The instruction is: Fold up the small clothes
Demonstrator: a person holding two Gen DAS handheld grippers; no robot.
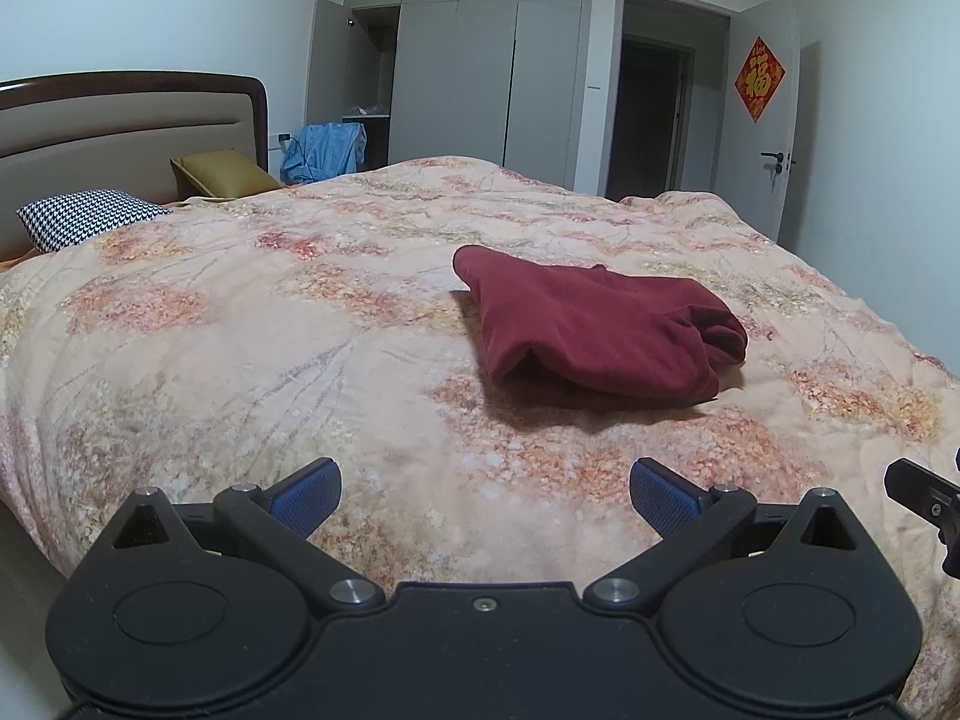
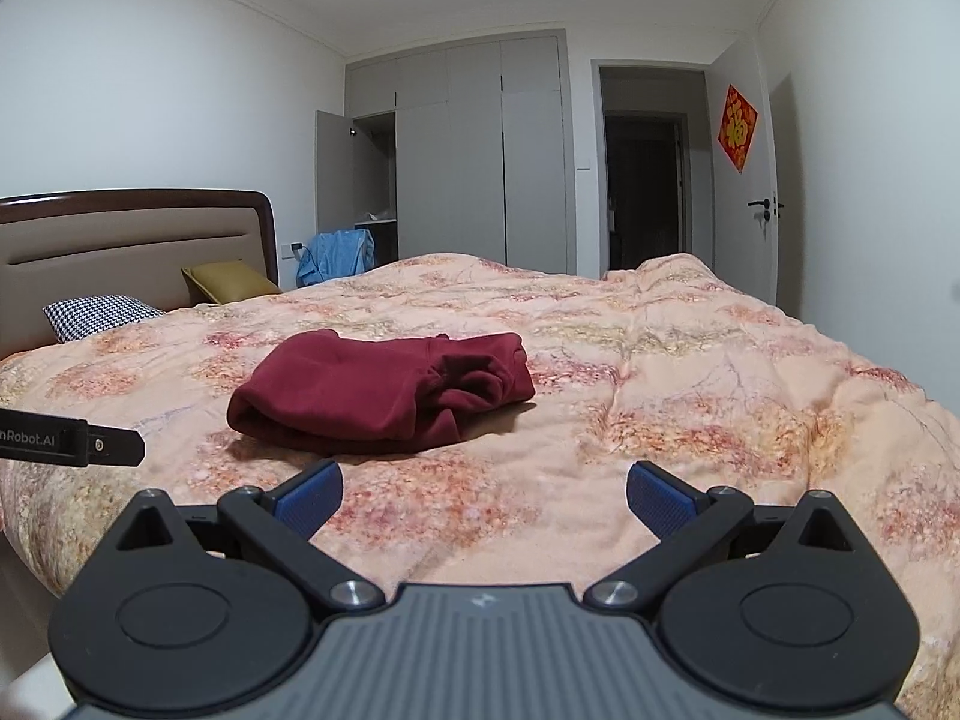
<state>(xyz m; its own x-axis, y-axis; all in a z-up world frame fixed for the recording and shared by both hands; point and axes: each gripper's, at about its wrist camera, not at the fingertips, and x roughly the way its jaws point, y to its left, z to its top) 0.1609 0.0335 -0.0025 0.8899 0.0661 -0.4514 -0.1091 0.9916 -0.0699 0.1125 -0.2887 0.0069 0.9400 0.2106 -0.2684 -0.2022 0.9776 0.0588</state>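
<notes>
The left gripper (image 1: 485, 495) hangs over the near part of the bed (image 1: 240, 330), its blue-padded fingers (image 1: 306, 495) spread wide with nothing between them; from here the dark red garment (image 1: 594, 330) lies ahead and off to the right, well apart from the tips; it rests on the flowered quilt as a thick, loosely folded bundle, its long axis running roughly crosswise, the rounded fold toward the camera and a bunched end at the right.

Further right, the right gripper (image 2: 485, 495) is likewise spread wide and empty; in its view the garment (image 2: 384, 390) sits ahead and to the left, so the bundle lies between the two lines of reach, slightly nearer the right one by the look of it, though the fisheye makes that uncertain; the left gripper's tip (image 2: 114, 447) shows at this view's left edge.

The fold looks largely made; any further tidying would likely mean both converging inward on the bundle's two ends.
</notes>
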